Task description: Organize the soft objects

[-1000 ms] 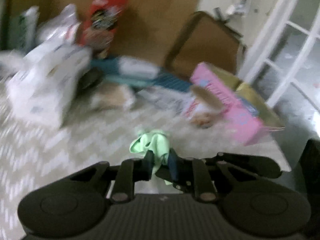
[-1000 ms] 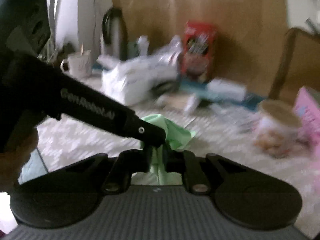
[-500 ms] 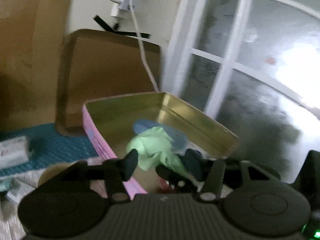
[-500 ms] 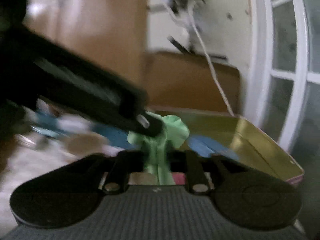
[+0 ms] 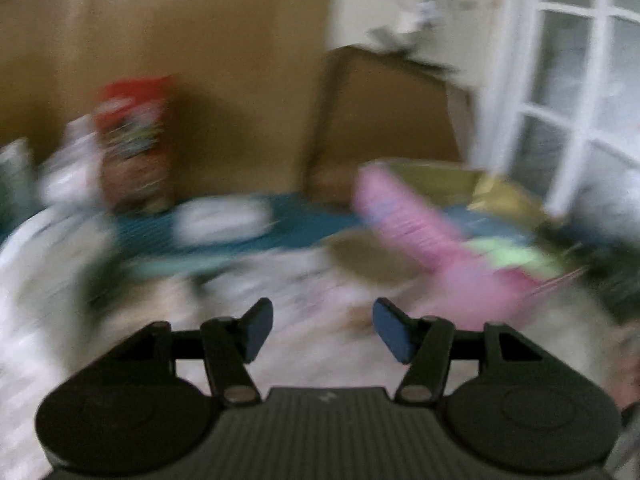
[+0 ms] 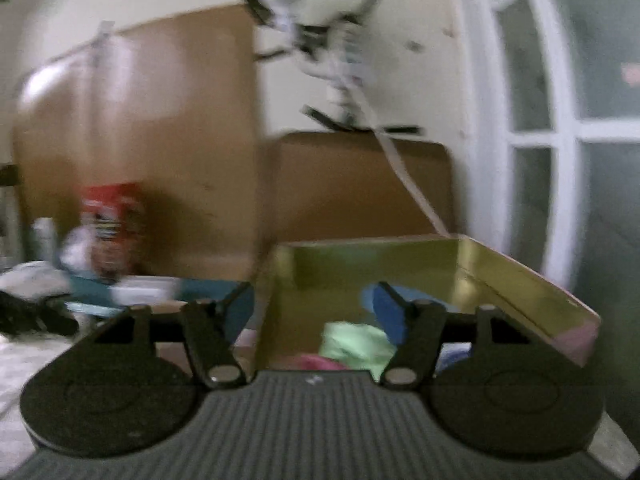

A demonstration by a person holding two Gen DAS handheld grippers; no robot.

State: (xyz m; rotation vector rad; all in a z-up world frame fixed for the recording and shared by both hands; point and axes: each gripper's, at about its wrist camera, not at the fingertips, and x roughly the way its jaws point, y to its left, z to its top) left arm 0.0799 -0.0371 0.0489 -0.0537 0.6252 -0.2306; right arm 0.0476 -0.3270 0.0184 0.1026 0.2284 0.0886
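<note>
One green cloth [image 6: 352, 344] lies in the one pink tin [image 6: 520, 276], beside a blue piece [image 6: 372, 292] and a pink piece [image 6: 316, 360]. Left tool [image 5: 322, 330] and right tool [image 6: 316, 312] both spread, nothing between, jaws just opened. A second ago both pinched the cloth over the worktop [image 5: 304, 280].

Cloth [image 6: 354, 344]: I see pale green.
Box [image 6: 524, 280]: I see gold inside, pink outside.
Second cloth [image 6: 400, 294]: I see blue.
Gripper pads [image 5: 390, 332]: I see blue on black fingers.
Carton [image 6: 110, 216]: I see red, blurred print.
Mat [image 5: 304, 228]: teal.
</note>
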